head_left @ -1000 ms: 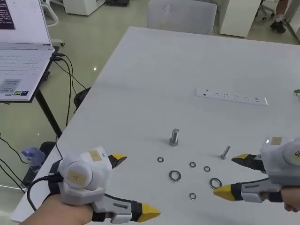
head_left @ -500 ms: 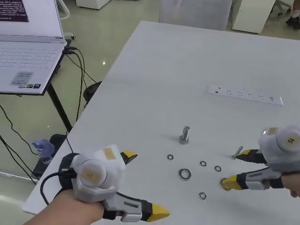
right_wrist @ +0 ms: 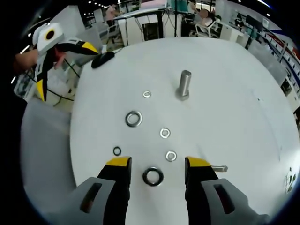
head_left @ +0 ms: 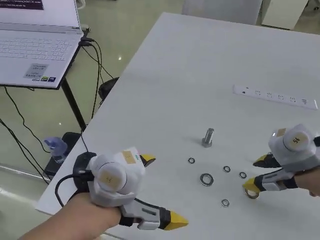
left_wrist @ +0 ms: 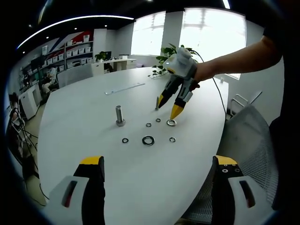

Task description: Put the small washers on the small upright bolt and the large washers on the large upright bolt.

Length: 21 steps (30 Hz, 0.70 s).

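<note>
Broadly, a white table (head_left: 210, 60) spans the head view from upper right to lower centre, with an open laptop (head_left: 35, 45) on a stand at upper left and a white power strip (head_left: 275, 95) at the right, above centre. The left gripper (head_left: 164, 190) hovers at lower centre near the table's edge, its jaws spread wide and holding nothing. The right gripper (head_left: 255, 175), at the right edge, is likewise released, its jaws lowered to either side of one large washer (right_wrist: 153, 176) that lies flat on the table. The large bolt (head_left: 208, 137) stands upright at centre. The small bolt (left_wrist: 156, 102) stands just beside one jaw of the right gripper. A second large washer (head_left: 206, 179) lies below the large bolt, and four small washers (head_left: 191, 160) lie scattered around it, all flat on the table.
</note>
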Each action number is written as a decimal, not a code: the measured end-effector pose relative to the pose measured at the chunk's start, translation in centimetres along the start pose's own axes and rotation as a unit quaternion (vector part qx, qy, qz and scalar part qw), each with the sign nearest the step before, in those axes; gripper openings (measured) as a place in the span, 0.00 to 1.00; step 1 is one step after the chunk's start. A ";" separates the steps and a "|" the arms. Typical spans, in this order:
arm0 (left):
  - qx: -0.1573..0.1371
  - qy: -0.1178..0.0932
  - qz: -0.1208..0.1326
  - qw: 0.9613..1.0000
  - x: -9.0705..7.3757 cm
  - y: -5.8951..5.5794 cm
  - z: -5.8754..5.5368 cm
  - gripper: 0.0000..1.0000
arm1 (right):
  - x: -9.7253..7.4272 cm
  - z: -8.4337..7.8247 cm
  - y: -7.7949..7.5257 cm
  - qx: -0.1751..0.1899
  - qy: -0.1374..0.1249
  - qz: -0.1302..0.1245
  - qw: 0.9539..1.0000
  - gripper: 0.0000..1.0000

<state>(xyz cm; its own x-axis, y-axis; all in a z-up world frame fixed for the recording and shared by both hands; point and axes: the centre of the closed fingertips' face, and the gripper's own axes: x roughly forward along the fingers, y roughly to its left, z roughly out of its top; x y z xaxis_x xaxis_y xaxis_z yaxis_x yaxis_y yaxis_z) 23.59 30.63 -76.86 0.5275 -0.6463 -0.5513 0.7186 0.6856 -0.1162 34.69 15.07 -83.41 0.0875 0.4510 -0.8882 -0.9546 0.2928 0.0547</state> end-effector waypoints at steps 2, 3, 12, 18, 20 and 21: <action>0.001 0.001 -0.001 1.000 -0.1 -0.1 -0.1 0.95 | 0.4 -0.3 -0.4 -0.001 0.011 -0.004 1.000 0.44; 0.004 -0.001 0.001 1.000 -0.2 -0.1 -0.1 0.95 | 0.5 -0.5 -0.5 -0.006 0.021 -0.007 1.000 0.43; 0.000 -0.003 0.006 1.000 -0.6 0.7 -0.4 0.94 | 1.6 -0.8 -1.2 -0.012 0.048 -0.009 0.999 0.35; 0.007 0.004 0.005 1.000 -0.4 1.0 -0.6 0.94 | 2.5 -1.1 -1.9 -0.020 0.069 -0.015 0.997 0.31; 0.008 0.004 0.003 1.000 -0.3 0.9 -0.6 0.94 | 2.7 -1.1 -1.9 -0.020 0.073 -0.014 0.997 0.29; 0.008 0.002 0.002 1.000 -0.3 0.9 -0.5 0.93 | 2.7 -1.1 -1.9 -0.022 0.074 -0.013 0.997 0.28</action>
<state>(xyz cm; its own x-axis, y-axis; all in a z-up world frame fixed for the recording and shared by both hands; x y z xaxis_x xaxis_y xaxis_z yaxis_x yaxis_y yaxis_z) 23.80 31.63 -77.23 0.5289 -0.6417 -0.5554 0.7229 0.6835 -0.1012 36.41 14.77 -86.42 0.0720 0.3142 -0.9466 -0.9645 0.2637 0.0141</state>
